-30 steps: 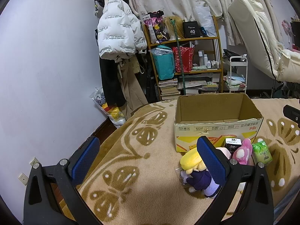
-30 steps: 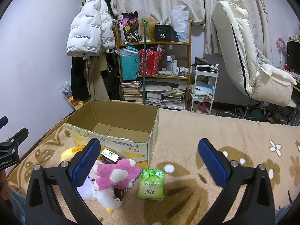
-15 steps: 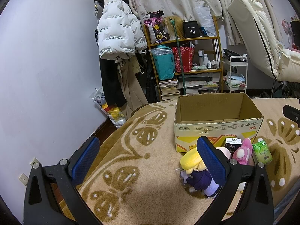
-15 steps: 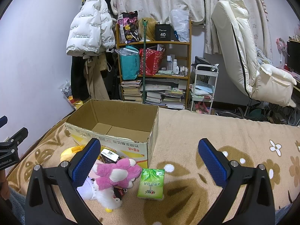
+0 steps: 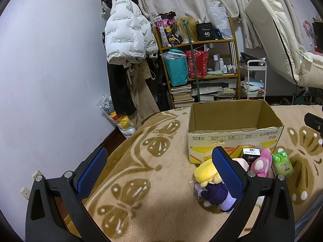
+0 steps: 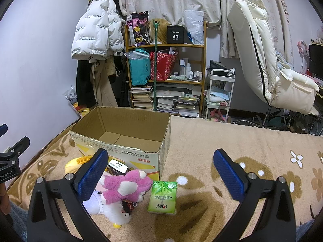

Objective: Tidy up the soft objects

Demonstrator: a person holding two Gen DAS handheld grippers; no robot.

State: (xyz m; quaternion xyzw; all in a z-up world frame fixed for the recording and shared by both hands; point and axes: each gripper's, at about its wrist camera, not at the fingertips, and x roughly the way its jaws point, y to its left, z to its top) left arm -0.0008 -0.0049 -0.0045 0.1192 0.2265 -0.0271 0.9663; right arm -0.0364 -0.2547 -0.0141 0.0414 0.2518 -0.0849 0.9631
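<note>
Both tools are wide open and hold nothing. The left tool [image 5: 159, 171] hangs over the bed [image 5: 161, 191], with the toys at its 3 o'clock. The right tool [image 6: 160, 173] hangs over the bed too, with the toys at its 9 o'clock.

The box [image 6: 121, 139] sits open on the bed, with nothing inside that shows. The soft things lie in a pile right in front of it. The pink toy [image 6: 123, 187] lies on top of a white toy [image 6: 113, 213]. The green pack [image 6: 162, 196] is just beside the pink toy, at its 3 o'clock. A yellow toy [image 5: 205, 172] and a purple toy [image 5: 216, 194] lie at 9 o'clock from the pink one.
</note>
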